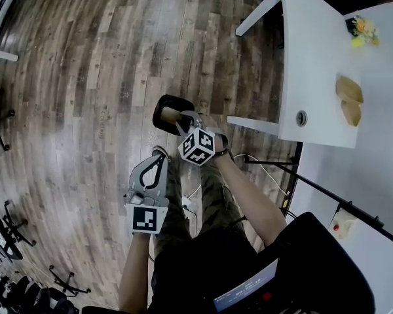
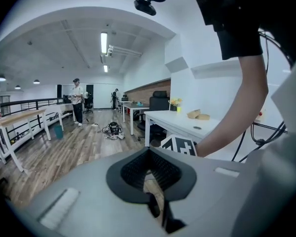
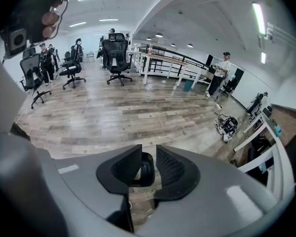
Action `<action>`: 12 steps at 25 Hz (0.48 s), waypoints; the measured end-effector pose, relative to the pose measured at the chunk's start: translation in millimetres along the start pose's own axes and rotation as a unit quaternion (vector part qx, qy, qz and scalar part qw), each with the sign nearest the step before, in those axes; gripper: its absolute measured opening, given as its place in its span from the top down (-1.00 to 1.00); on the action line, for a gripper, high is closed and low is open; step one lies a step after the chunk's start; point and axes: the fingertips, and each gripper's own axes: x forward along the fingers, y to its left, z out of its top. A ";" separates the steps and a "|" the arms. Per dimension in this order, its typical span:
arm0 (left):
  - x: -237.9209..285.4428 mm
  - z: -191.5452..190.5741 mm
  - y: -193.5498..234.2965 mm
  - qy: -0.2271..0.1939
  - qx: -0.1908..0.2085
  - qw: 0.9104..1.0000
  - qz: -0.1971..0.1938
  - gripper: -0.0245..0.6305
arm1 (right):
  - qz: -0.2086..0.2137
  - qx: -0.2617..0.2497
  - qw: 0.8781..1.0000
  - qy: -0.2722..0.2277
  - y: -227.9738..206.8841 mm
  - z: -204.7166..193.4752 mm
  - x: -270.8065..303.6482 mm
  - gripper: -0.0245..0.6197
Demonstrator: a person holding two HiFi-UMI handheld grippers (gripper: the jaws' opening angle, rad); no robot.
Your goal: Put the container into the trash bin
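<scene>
A black trash bin (image 1: 161, 104) stands on the wood floor in front of the person's feet. A tan container (image 1: 170, 115) lies inside it. My right gripper (image 1: 185, 119) hangs just above the bin's right side, pointing steeply down. Its jaws stand open with nothing between the pads; in the right gripper view the gripper (image 3: 148, 154) frames the bin (image 3: 147, 172) through the gap. My left gripper (image 1: 159, 154) is nearer the person, to the left of the right one, shut and empty. In the left gripper view the gripper (image 2: 148, 152) has its tips together.
A white desk (image 1: 314, 57) stands at the right with two tan paper containers (image 1: 349, 100) and yellow flowers (image 1: 362, 31). Cables (image 1: 262, 165) run over the floor under it. Office chair bases (image 1: 13, 231) stand at the lower left. Other people stand far off (image 2: 77, 101).
</scene>
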 end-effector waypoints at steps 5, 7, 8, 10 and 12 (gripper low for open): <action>1.5 29.9 -2.4 -0.012 -0.003 1.000 -0.008 0.93 | -0.006 -0.002 1.000 -0.004 -11.3 9.8 -35.7 0.59; 2.6 42.9 -0.9 -0.023 0.004 1.000 -0.011 0.93 | -0.008 -0.005 1.000 -0.008 -14.9 17.6 -49.4 0.59; 2.8 49.2 -0.1 -0.031 0.014 0.999 -0.012 0.93 | -0.009 -0.005 1.000 -0.010 -15.5 21.9 -56.0 0.59; 2.0 63.6 -0.2 -0.039 0.023 0.999 -0.011 0.93 | -0.010 -0.002 1.000 -0.016 -15.8 29.5 -70.0 0.61; 1.1 80.3 -1.5 -0.045 0.023 0.999 -0.011 0.93 | -0.009 0.009 1.000 -0.024 -16.8 36.9 -84.5 0.63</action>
